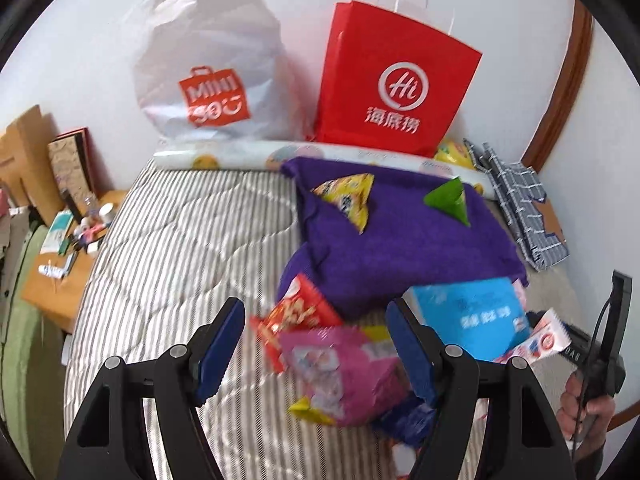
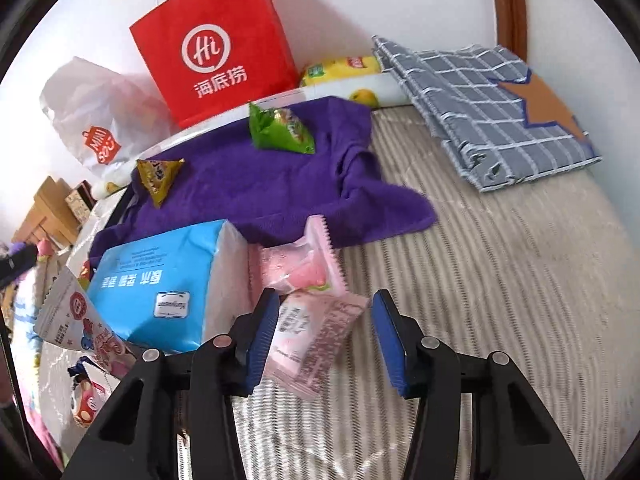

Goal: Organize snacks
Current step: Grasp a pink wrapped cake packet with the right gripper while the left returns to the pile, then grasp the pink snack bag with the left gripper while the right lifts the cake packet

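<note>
Both tongs are gaping: left tongs (image 1: 312, 354) straddling the pink packet (image 1: 344, 372), risking snagging the red packet (image 1: 296, 316) at ten o'clock; right tongs (image 2: 324, 344) holding nothing.

"Hi 海底捞" on red paper bag (image 1: 394, 80), "MINISO" on white plastic bag (image 1: 208, 76)

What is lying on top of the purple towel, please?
Two triangular snack packs rest on the purple towel: a green pack and a yellow pack. Whatever is under the towel's folds is covered.
</note>
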`<state>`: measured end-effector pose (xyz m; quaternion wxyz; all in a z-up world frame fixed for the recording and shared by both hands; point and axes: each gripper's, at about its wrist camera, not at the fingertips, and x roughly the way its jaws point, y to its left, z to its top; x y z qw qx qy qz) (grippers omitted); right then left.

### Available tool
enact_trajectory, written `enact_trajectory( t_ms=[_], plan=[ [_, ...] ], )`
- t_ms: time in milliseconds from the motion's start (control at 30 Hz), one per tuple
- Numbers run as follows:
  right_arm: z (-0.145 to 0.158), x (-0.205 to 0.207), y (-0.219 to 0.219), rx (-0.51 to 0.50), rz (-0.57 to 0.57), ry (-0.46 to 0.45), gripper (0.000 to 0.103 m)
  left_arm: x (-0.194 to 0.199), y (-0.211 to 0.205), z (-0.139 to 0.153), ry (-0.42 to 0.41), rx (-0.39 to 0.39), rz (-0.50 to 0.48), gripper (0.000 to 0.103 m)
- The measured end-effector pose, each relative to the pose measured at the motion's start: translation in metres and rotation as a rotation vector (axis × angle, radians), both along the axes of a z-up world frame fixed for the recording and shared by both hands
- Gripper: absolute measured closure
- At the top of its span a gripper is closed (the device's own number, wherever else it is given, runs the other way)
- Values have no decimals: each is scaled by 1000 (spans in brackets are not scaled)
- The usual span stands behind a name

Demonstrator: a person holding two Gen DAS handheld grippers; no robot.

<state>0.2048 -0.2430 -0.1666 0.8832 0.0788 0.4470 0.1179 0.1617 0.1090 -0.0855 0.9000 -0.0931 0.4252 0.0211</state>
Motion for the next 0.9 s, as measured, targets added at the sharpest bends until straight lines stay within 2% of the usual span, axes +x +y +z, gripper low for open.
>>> enact_trajectory(
  t_ms=[167, 267, 333, 467, 600, 733, 833, 900],
  plan=[
    [-9, 8, 9, -33, 26, 27, 53, -7, 5, -4, 16, -9, 19, 31],
    [-18, 10, 10, -79, 17, 56, 53, -10, 5, -3, 14, -7, 12, 31],
    [-22, 7, 4, -74, 4, 67, 53, -12, 5, -5, 17, -3, 9, 31],
    [-23, -1, -6, -53, -2, 63, 50, -15, 6, -9, 21, -18, 10, 31],
    [-26, 0, -3, -80, 15, 66, 45, -17, 5, -15, 29, -29, 10, 31],
    [-28, 1, 5, -119, 34, 24, 43, -20, 6, -21, 38, -32, 11, 31],
    [-28, 2, 10, -184, 32, 0, 55, -23, 6, -23, 34, -32, 3, 31],
    [-26, -1, 7, -168, 33, -6, 59, -24, 4, -25, 32, -27, -6, 31]
  ],
)
